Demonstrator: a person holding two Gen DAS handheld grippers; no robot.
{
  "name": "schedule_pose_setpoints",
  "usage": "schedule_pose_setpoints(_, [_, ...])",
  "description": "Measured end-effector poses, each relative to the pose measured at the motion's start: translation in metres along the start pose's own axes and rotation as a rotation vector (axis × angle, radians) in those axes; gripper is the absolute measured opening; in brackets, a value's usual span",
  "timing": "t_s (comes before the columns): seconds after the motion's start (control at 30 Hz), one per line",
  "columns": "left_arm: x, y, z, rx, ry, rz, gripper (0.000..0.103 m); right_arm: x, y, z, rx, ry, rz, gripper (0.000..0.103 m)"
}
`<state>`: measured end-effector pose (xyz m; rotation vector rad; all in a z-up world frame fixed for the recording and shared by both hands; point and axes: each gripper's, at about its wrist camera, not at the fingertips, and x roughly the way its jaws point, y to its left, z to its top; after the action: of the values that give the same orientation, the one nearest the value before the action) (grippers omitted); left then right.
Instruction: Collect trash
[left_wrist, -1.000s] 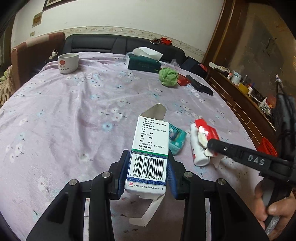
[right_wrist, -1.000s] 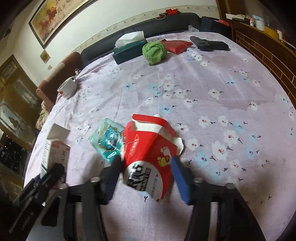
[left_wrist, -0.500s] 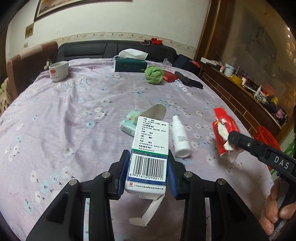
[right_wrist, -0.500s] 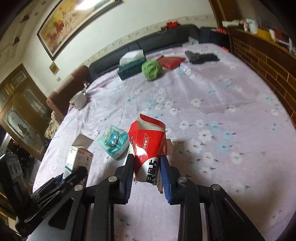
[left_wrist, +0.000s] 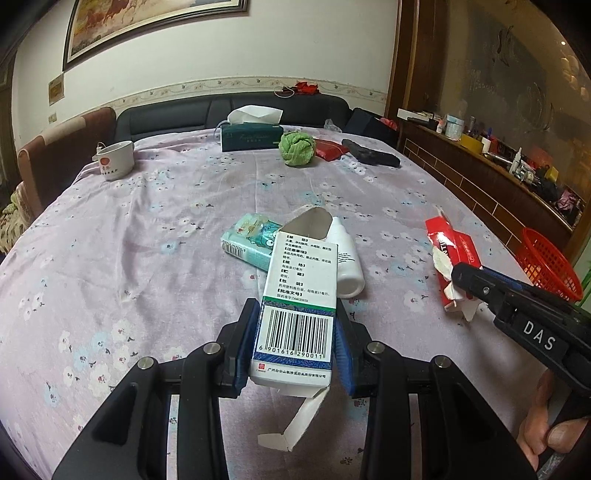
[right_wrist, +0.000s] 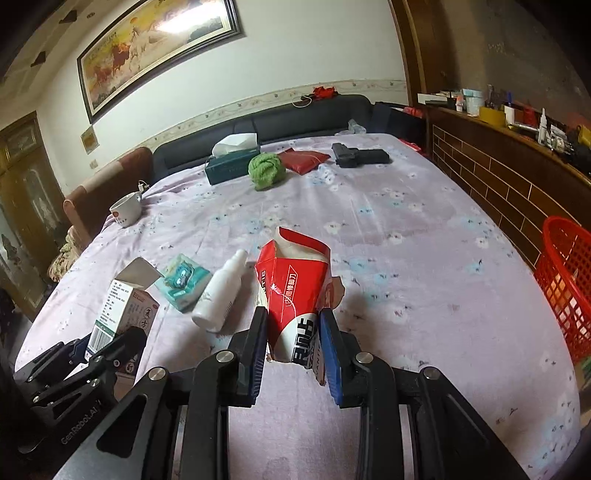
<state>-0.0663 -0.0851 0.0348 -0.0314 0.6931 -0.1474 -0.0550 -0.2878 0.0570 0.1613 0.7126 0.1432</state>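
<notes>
1. Since the earlier frame the right hand-held gripper (right_wrist: 293, 345) has clenched onto the torn red carton (right_wrist: 291, 291) and lifted it off the cloth; the white spray bottle (right_wrist: 221, 293) that lay under it now shows.
2. The right jaws pinch the carton's lower end from both sides, its torn open mouth pointing away toward the far side.
3. The left hand-held gripper (left_wrist: 293, 345) grasps a white medicine box (left_wrist: 299, 295) by its barcode end, both blue pads pressed to its sides, top flap open, bottom flap hanging loose.
4. The desk (left_wrist: 147, 221), under a lilac flowered cloth, carries the spray bottle lying on its side, with a teal tissue pack (left_wrist: 251, 240) just left of it.
5. At the far side stand a white cup (left_wrist: 116, 160) on the left, a dark green tissue box (left_wrist: 253, 134), a green cloth ball (left_wrist: 297, 147), a red pouch (left_wrist: 332, 149) and a black object (left_wrist: 371, 157).
6. A red mesh basket (right_wrist: 565, 288) stands off the desk's right edge.
7. Fingers of the person's hand (left_wrist: 550, 435) show at the near right, on the right hand-held gripper's handle.
</notes>
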Motion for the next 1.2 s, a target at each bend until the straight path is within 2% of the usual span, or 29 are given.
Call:
schedule_pose_setpoints(0.6, [0.003,-0.004,-0.001,-0.004,0.016,0.001,0.036,0.004,-0.01,-0.008,0.015,-0.006,-0.005,0.03])
schedule_pose_setpoints(1.2, [-0.024,-0.01,-0.001,-0.006,-0.017,-0.014,0.036,-0.023,-0.009,-0.007,0.018,-0.032,0.021,0.03])
